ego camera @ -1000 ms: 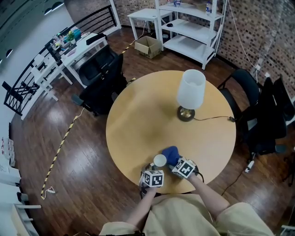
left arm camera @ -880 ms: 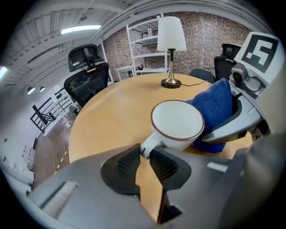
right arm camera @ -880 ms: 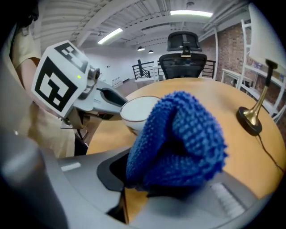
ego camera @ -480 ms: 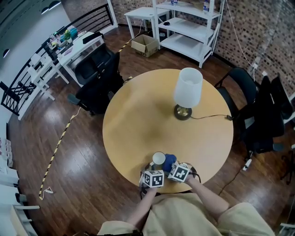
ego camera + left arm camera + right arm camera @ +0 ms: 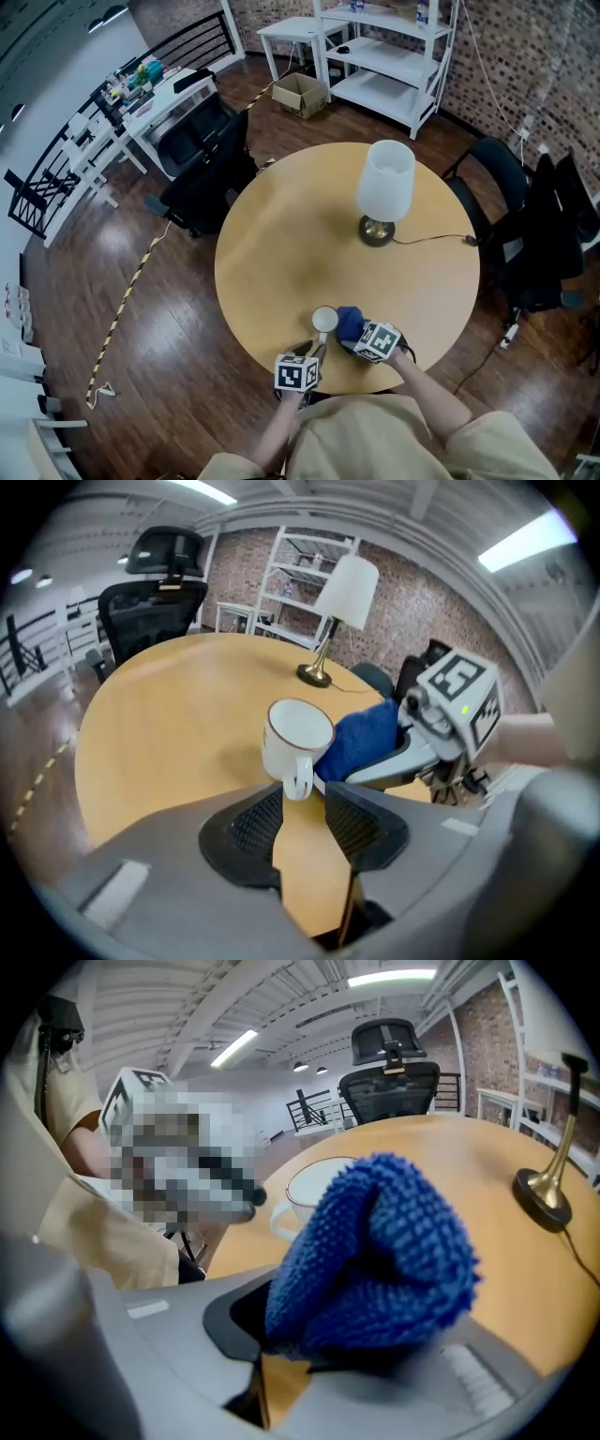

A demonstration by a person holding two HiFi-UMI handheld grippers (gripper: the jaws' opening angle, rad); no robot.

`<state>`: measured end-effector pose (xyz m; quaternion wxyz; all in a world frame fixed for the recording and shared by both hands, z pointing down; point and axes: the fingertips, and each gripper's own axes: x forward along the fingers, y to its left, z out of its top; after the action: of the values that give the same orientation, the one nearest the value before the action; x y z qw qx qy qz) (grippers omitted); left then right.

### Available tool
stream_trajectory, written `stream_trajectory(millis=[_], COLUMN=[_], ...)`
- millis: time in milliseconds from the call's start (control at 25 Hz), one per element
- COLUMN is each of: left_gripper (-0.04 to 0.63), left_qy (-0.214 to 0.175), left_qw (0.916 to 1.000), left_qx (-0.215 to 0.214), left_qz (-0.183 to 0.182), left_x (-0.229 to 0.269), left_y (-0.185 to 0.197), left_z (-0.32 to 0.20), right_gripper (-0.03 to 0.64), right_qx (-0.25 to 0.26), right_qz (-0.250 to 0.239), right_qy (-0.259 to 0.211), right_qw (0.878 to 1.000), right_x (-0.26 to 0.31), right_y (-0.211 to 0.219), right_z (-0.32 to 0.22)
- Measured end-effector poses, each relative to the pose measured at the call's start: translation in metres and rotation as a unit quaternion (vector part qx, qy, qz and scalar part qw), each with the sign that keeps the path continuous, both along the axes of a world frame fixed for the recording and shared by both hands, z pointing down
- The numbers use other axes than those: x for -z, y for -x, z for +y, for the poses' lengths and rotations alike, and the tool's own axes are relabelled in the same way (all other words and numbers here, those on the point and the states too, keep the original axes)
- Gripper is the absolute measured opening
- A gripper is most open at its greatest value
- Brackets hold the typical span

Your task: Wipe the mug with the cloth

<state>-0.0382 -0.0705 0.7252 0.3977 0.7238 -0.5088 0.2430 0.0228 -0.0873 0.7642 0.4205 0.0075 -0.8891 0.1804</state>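
Note:
A white mug (image 5: pixel 325 320) stands upright on the round wooden table (image 5: pixel 281 253) near its front edge, handle turned toward me. My left gripper (image 5: pixel 314 354) sits just behind that handle. Its jaws have just been opening and stand apart around bare tabletop, with the mug (image 5: pixel 298 735) just beyond the fingertips (image 5: pixel 349 819). My right gripper (image 5: pixel 356 342) is shut on a bunched blue cloth (image 5: pixel 375 1260). The cloth (image 5: pixel 361 742) rests against the mug's right side. The mug (image 5: pixel 319 1185) shows just behind the cloth in the right gripper view.
A table lamp (image 5: pixel 384 187) with a white shade stands at the table's far right, its cord trailing off the right edge. Black office chairs (image 5: pixel 211 169) stand at the table's far left and at its right (image 5: pixel 525 234). White shelving (image 5: pixel 394 56) lines the brick wall.
The left gripper has drawn back from the mug toward the person and a little left. The mug and the right gripper with the cloth have hardly shifted.

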Motion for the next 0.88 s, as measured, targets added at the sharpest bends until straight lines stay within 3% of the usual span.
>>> stream_trajectory(millis=[120, 240, 320, 400, 480, 520, 560, 720, 880], left_gripper=[0.180, 0.235, 0.229, 0.221, 0.157, 0.090, 0.048, 0.035, 0.037], left_qy=[-0.015, -0.003, 0.018, 0.038, 0.054, 0.060, 0.063, 0.045, 0.057], left_qw=[0.9996, 0.9941, 0.9794, 0.9542, 0.9329, 0.9291, 0.9295, 0.9389, 0.9567], left_qx=[-0.014, -0.108, -0.199, -0.289, -0.343, -0.349, -0.345, -0.305, -0.239], left_qz=[0.016, -0.008, -0.033, -0.067, -0.095, -0.106, -0.113, -0.154, -0.156], left_x=[0.019, 0.015, 0.005, -0.004, -0.013, -0.017, -0.020, -0.020, -0.022], left_y=[0.021, 0.021, 0.012, 0.003, -0.003, -0.004, -0.004, 0.001, 0.007], left_z=[-0.024, -0.066, -0.084, -0.090, -0.092, -0.096, -0.099, -0.108, -0.109], right_gripper=[0.061, 0.061, 0.061, 0.061, 0.061, 0.061, 0.061, 0.061, 0.061], right_qx=[-0.019, -0.030, -0.018, 0.001, 0.014, 0.019, 0.024, 0.030, 0.031], right_qz=[-0.007, -0.012, -0.009, -0.003, 0.000, 0.000, 0.001, 0.010, 0.022], right_qy=[-0.003, -0.004, -0.010, -0.019, -0.023, -0.025, -0.025, -0.032, -0.046], right_qw=[1.000, 0.999, 1.000, 1.000, 1.000, 1.000, 0.999, 0.999, 0.998], right_x=[0.000, 0.000, -0.001, -0.003, -0.004, -0.004, -0.004, -0.005, -0.005], right_y=[-0.002, 0.000, 0.003, 0.005, 0.006, 0.007, 0.008, 0.014, 0.016], right_z=[-0.008, -0.013, -0.014, -0.014, -0.015, -0.017, -0.018, -0.016, -0.014])
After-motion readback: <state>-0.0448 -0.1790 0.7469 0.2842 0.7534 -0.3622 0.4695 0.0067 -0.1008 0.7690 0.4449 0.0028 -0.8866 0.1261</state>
